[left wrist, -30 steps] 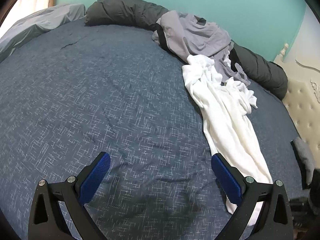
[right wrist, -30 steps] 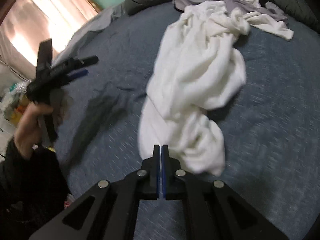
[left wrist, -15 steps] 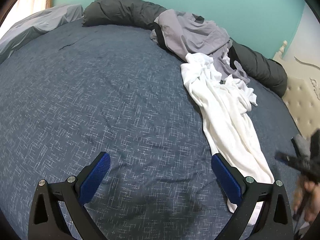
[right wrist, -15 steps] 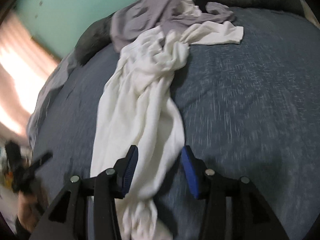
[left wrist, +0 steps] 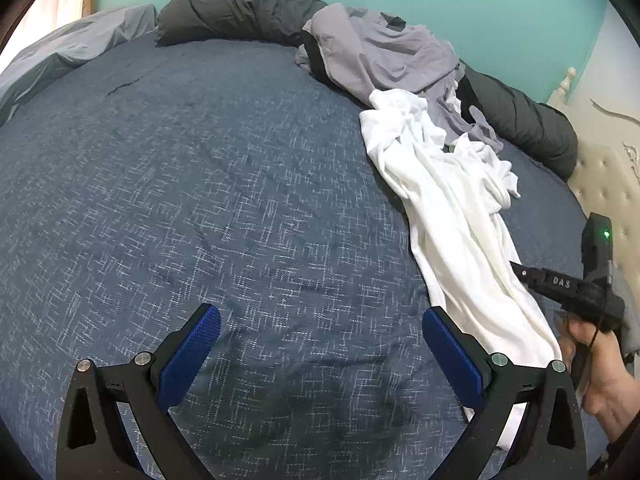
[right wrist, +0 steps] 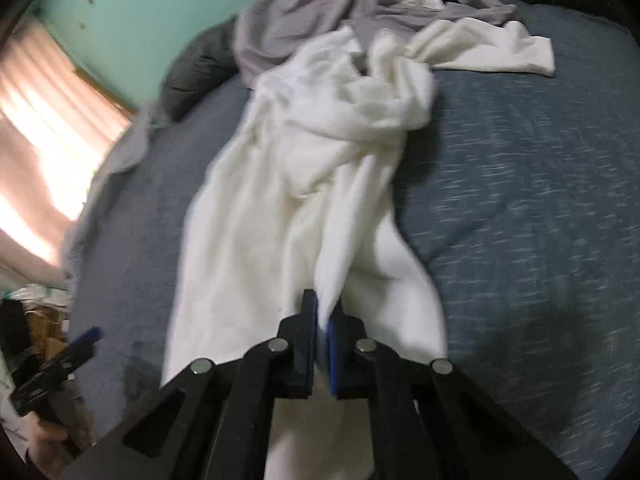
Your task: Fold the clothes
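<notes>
A long rumpled white garment (left wrist: 452, 208) lies stretched along the right side of the blue bedspread (left wrist: 200, 180). Its far end meets a heap of grey clothing (left wrist: 380, 52). In the right wrist view my right gripper (right wrist: 323, 304) is shut on a raised fold at the near end of the white garment (right wrist: 304, 184). The left wrist view shows that same gripper (left wrist: 518, 270), held by a hand, at the cloth's right edge. My left gripper (left wrist: 320, 316) hangs open over bare bedspread left of the garment, nothing between its fingers.
Dark rolled bedding (left wrist: 240, 8) runs along the far edge of the bed under a teal wall. A cream tufted headboard (left wrist: 600, 184) stands at the right. A bright curtained window (right wrist: 40, 128) and floor clutter (right wrist: 36, 312) lie past the bed's left side.
My right gripper swung to the garment's near end, opened astride it, then closed on a fold of white cloth. It came into the left wrist view at the right. My left gripper stayed put.
</notes>
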`<move>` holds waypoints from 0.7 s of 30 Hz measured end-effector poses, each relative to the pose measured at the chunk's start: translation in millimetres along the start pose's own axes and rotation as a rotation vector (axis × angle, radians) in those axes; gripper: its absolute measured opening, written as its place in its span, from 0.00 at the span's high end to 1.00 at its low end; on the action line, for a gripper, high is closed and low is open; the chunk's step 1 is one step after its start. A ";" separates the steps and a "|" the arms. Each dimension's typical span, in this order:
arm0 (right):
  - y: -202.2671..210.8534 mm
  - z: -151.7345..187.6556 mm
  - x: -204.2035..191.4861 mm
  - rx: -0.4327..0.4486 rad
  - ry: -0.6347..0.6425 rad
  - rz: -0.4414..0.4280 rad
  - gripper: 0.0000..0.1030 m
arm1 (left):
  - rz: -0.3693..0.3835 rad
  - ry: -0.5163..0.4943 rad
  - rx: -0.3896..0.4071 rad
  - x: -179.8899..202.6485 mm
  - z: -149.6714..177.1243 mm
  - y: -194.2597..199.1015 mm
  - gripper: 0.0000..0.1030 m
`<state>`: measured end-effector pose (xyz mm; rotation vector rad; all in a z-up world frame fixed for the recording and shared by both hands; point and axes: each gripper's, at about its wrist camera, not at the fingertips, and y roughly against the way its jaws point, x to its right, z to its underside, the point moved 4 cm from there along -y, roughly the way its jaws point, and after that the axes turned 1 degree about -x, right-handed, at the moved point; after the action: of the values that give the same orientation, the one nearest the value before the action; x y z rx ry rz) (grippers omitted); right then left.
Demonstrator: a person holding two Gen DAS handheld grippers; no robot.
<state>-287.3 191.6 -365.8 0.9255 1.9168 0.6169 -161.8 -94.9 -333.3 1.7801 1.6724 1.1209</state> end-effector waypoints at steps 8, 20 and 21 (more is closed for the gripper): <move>50.2 59.8 -22.6 0.021 0.011 -0.074 0.97 | 0.004 -0.010 -0.005 7.2 2.8 0.2 0.00; 85.5 89.2 24.0 0.249 -0.210 -0.076 0.93 | 0.031 -0.043 -0.011 24.3 6.0 -2.8 0.00; 84.9 89.6 23.0 0.260 -0.204 -0.074 0.93 | 0.034 -0.049 -0.006 26.3 5.3 -1.7 0.00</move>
<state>-185.9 265.3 -359.1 1.0313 1.8637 0.2225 -160.3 -68.2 -331.1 1.8238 1.6148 1.0866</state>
